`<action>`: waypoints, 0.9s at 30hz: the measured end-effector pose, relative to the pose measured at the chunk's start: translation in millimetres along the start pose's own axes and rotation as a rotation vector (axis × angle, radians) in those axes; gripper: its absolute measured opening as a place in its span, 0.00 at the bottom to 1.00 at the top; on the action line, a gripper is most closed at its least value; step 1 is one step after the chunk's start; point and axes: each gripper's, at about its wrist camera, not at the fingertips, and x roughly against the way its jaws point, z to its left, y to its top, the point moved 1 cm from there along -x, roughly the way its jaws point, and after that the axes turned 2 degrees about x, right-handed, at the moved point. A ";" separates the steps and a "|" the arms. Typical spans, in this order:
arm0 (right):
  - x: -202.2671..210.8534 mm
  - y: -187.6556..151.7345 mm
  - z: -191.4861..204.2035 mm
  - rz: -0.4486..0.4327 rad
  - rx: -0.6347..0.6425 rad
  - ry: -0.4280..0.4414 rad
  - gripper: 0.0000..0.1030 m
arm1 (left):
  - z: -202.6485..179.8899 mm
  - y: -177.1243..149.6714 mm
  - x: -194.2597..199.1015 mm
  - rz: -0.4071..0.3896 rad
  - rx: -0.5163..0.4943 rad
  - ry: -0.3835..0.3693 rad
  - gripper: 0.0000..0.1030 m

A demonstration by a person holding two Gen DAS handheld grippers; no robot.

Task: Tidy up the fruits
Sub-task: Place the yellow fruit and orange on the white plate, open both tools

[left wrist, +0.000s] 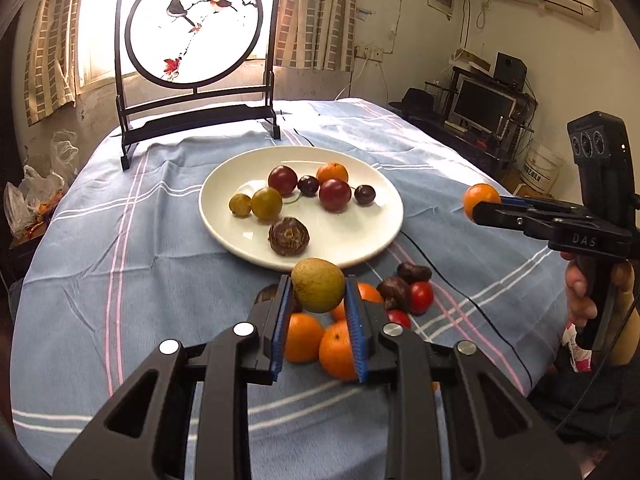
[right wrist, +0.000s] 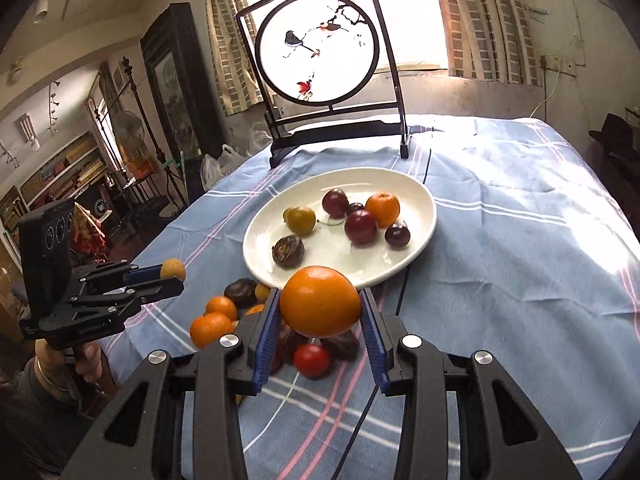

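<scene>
The left gripper is clamped on a small yellow-green fruit, held above the loose pile of oranges at 6 o'clock of the white plate. The right gripper pinches a mandarin orange across its widest part, at 6 o'clock of that plate. Both fruits look light, smooth and round, so likely to squirt out; a gentle grip at the equator seems safest, since the skins would bruise.

Blown-out backlit window, fisheye-bent dark corners
</scene>
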 end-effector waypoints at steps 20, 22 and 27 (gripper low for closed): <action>-76.5 14.8 -33.9 0.015 -0.115 0.001 0.54 | 43.6 48.8 -80.7 0.072 0.081 0.079 0.65; -71.1 4.2 -36.9 0.017 -0.127 -0.001 0.54 | 39.1 38.7 -66.3 0.073 0.070 0.063 0.65; -51.7 -26.2 -40.1 0.013 -0.155 0.011 0.54 | 13.9 -1.2 -28.8 0.085 -0.010 0.037 0.65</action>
